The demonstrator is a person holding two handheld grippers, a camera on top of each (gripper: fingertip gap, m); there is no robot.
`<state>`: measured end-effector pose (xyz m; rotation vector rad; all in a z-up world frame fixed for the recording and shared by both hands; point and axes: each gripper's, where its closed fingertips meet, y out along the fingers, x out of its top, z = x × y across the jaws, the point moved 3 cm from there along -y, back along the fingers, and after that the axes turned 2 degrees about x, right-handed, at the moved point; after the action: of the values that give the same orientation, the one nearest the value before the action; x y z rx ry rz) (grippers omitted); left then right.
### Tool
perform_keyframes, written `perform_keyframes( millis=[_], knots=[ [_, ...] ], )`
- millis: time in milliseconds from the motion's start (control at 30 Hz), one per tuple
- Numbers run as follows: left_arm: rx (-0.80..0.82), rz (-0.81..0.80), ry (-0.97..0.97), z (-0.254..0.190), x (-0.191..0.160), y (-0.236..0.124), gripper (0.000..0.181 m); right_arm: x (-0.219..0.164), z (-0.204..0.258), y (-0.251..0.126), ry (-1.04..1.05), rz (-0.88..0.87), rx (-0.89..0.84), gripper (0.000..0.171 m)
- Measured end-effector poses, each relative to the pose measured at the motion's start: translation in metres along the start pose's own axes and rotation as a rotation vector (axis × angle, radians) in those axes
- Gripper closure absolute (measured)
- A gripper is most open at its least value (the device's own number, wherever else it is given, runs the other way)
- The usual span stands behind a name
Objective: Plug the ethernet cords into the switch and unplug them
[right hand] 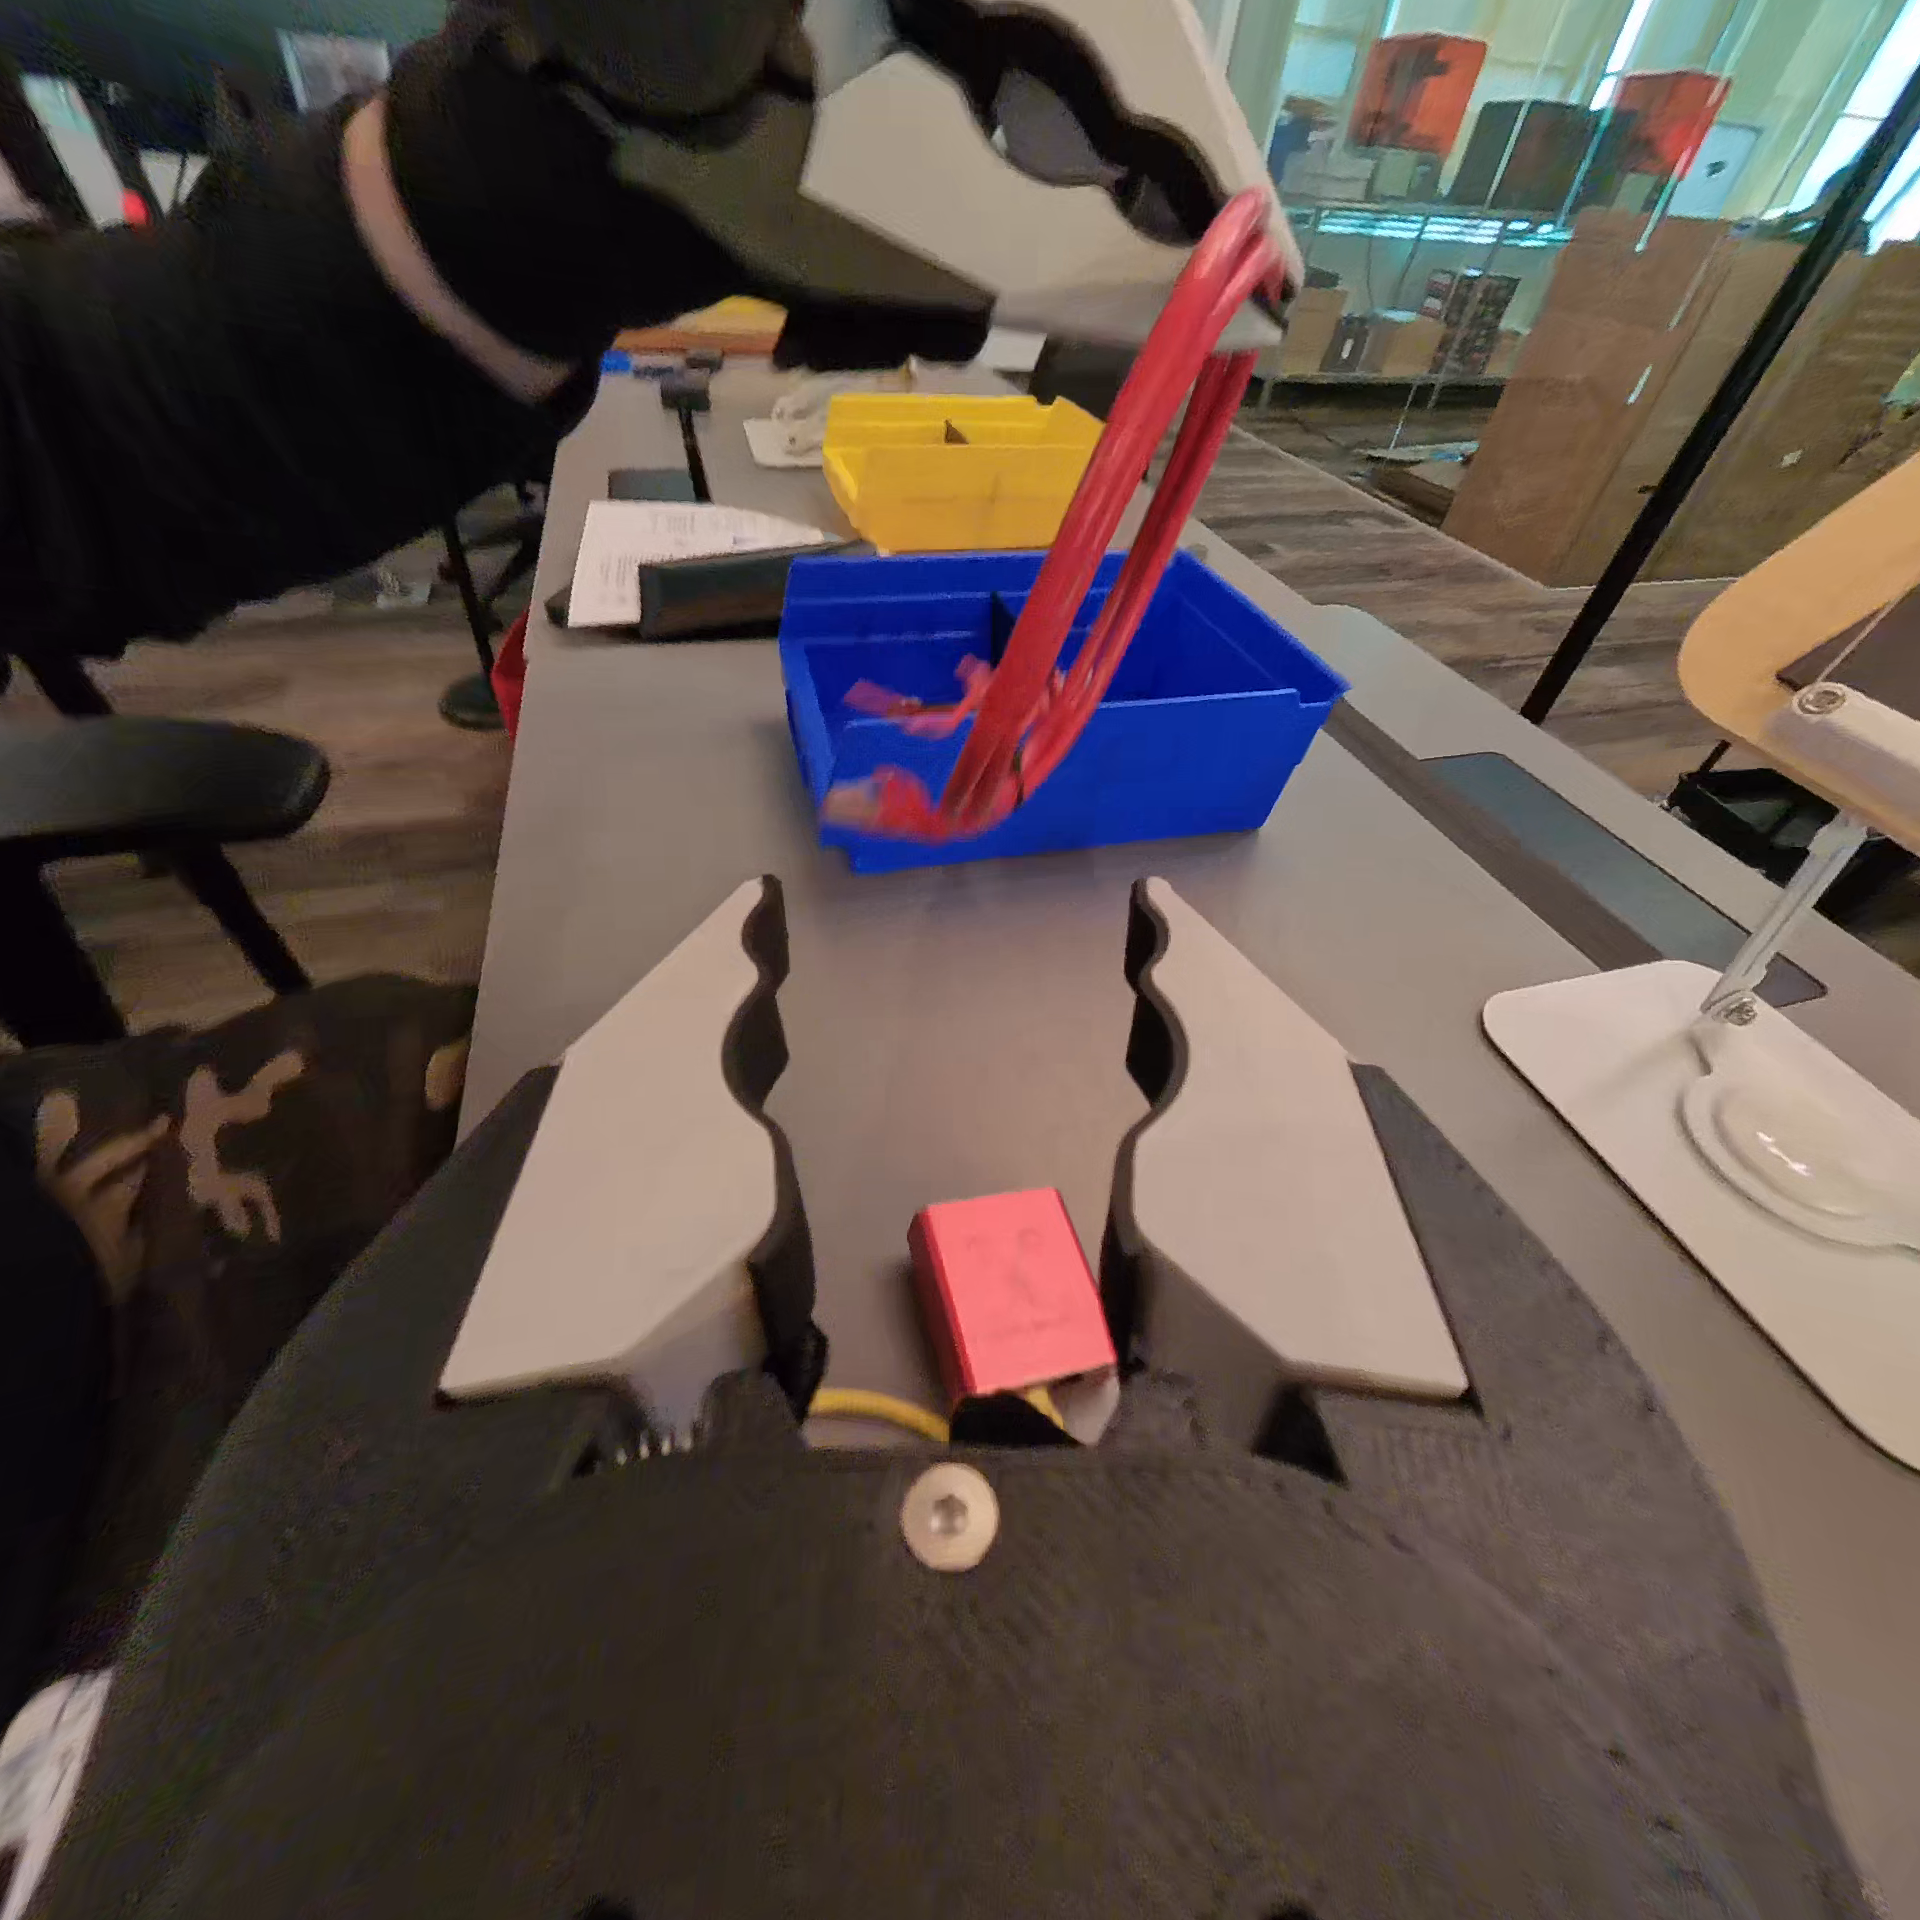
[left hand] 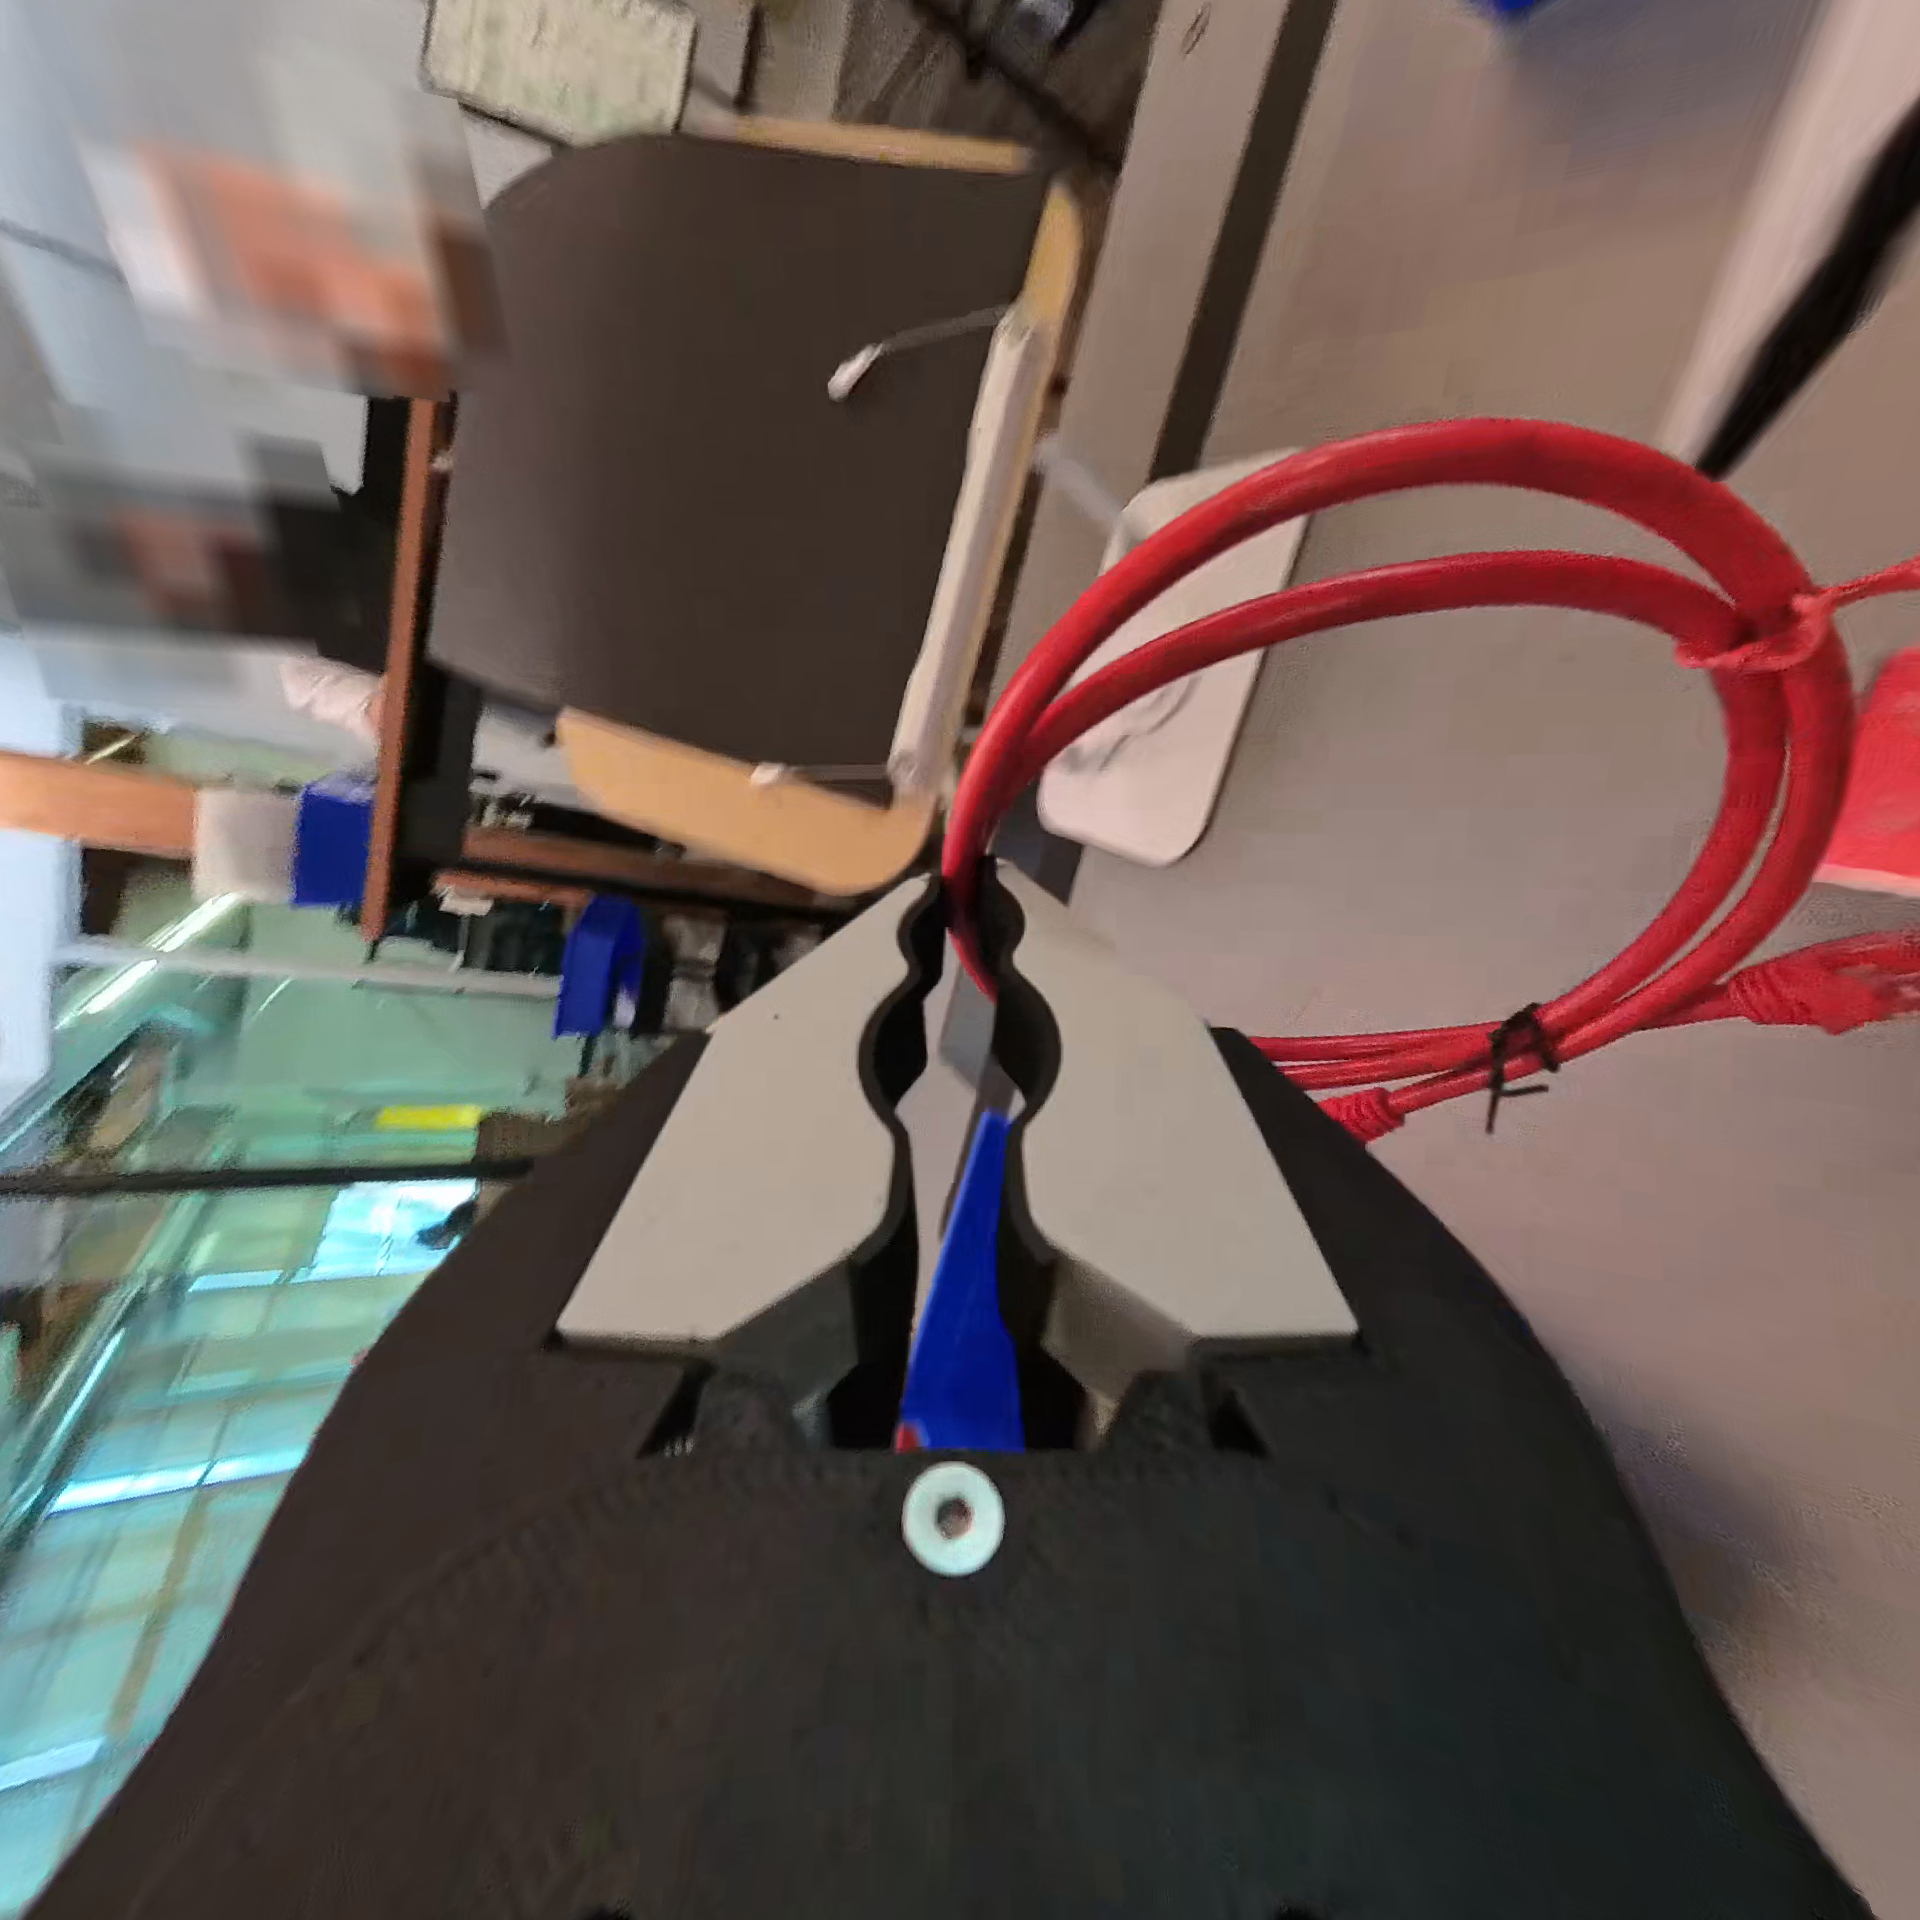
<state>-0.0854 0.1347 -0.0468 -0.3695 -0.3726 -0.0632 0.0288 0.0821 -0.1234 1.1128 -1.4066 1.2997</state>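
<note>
My left gripper is shut on a tied bundle of red ethernet cords and pinches it at the fingertips. The loop swings to the right, and the red plugs hang at the far right. In the right wrist view the left gripper holds the cords high, and their lower end dangles over the front of a blue bin. My right gripper is open and empty, low over the grey table. A small red switch lies between its finger bases, with a yellow cable beside it.
A yellow bin stands behind the blue one. Papers and a black device lie to the left of the bins. A white stand base with a wooden panel above it sits at the right. A chair stands off the table's left edge. My right fingertips sit around 15 cm from my left ones.
</note>
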Motion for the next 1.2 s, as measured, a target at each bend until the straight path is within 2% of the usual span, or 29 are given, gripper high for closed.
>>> perform_keyframes(
  millis=[67, 100, 167, 233, 300, 367, 433, 467, 567, 667, 767, 867, 967, 1033, 1100, 1200],
  knots=[
    [-0.052, -0.024, 0.010, -0.017, 0.025, 0.010, 0.179, 0.000, -0.004, 0.004, 0.048, -0.051, 0.011, 0.113],
    [-0.062, -0.036, 0.018, -0.023, 0.035, 0.015, 0.179, -0.001, -0.005, 0.005, 0.069, -0.062, 0.020, 0.124],
    [-0.085, -0.051, 0.036, -0.032, 0.048, 0.025, 0.178, -0.003, -0.008, 0.000, 0.100, -0.088, 0.028, 0.157],
    [-0.117, -0.071, 0.020, -0.037, 0.057, 0.034, 0.179, -0.006, -0.012, -0.008, 0.142, -0.117, 0.031, 0.166],
    [-0.171, -0.082, -0.011, -0.041, 0.063, 0.047, 0.176, -0.007, -0.019, -0.017, 0.204, -0.162, 0.038, 0.168],
    [-0.242, -0.079, -0.054, -0.045, 0.065, 0.060, 0.161, -0.010, -0.030, -0.025, 0.280, -0.206, 0.024, 0.169],
    [-0.236, -0.062, -0.152, -0.035, 0.061, 0.065, 0.145, -0.014, -0.044, -0.034, 0.348, -0.256, -0.004, 0.169],
    [-0.203, -0.046, -0.205, -0.025, 0.057, 0.063, 0.133, -0.016, -0.051, -0.039, 0.379, -0.279, -0.015, 0.170],
    [-0.115, -0.101, -0.320, -0.004, 0.052, 0.034, 0.135, -0.024, -0.067, -0.053, 0.434, -0.342, -0.059, 0.170],
    [-0.154, -0.139, -0.366, -0.032, 0.052, 0.015, 0.133, -0.027, -0.077, -0.064, 0.439, -0.398, -0.111, 0.169],
    [-0.121, -0.153, -0.239, -0.083, 0.057, 0.016, 0.125, -0.027, -0.080, -0.066, 0.448, -0.407, -0.124, 0.169],
    [-0.073, -0.197, -0.072, -0.128, 0.075, 0.022, 0.130, -0.026, -0.078, -0.062, 0.454, -0.399, -0.117, 0.169],
    [0.001, -0.203, 0.029, -0.145, 0.085, 0.031, 0.135, -0.025, -0.075, -0.061, 0.451, -0.393, -0.119, 0.169],
    [-0.046, -0.196, -0.009, -0.152, 0.085, 0.038, 0.138, -0.024, -0.073, -0.062, 0.446, -0.393, -0.125, 0.169],
    [-0.047, -0.220, -0.049, -0.152, 0.086, 0.039, 0.153, -0.023, -0.072, -0.062, 0.439, -0.394, -0.127, 0.169],
    [-0.054, -0.228, -0.065, -0.155, 0.089, 0.041, 0.162, -0.022, -0.070, -0.061, 0.434, -0.394, -0.124, 0.169]
  ],
)
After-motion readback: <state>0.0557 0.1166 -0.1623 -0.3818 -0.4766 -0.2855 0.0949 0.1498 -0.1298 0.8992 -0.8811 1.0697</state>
